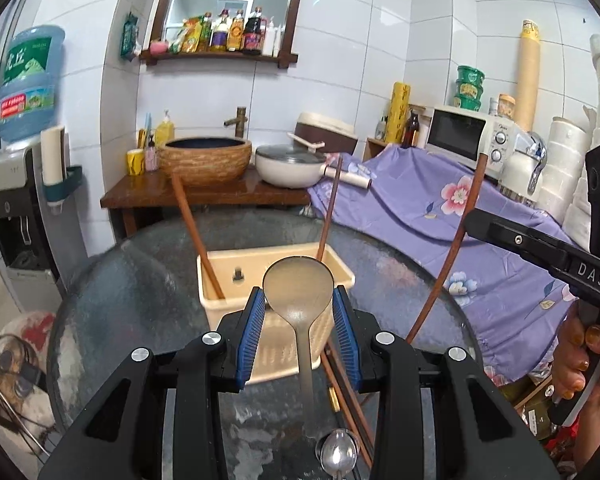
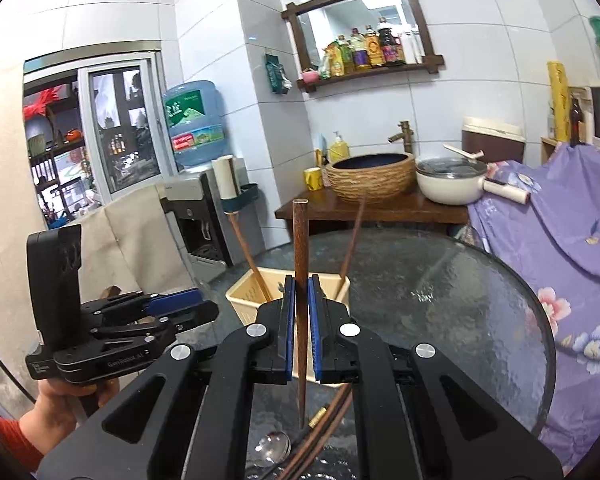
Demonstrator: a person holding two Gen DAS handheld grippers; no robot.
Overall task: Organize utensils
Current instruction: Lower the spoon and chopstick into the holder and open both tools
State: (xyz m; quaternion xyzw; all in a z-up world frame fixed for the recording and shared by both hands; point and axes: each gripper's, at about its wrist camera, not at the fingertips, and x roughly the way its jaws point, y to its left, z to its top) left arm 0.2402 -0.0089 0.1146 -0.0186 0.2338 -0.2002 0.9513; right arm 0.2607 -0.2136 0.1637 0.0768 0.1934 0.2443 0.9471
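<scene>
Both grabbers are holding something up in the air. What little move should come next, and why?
Probably carry them forward over the beige basket and lower them in. The left hand-held gripper grips a metal spoon and the right hand-held gripper is clamped on a wooden chopstick, both raised above the glass table. Two chopsticks already stand in that basket.

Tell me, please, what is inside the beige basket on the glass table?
Two brown chopsticks stand leaning inside the beige basket. Its lower inside is hidden by its walls and by the ladle in the left gripper.
</scene>
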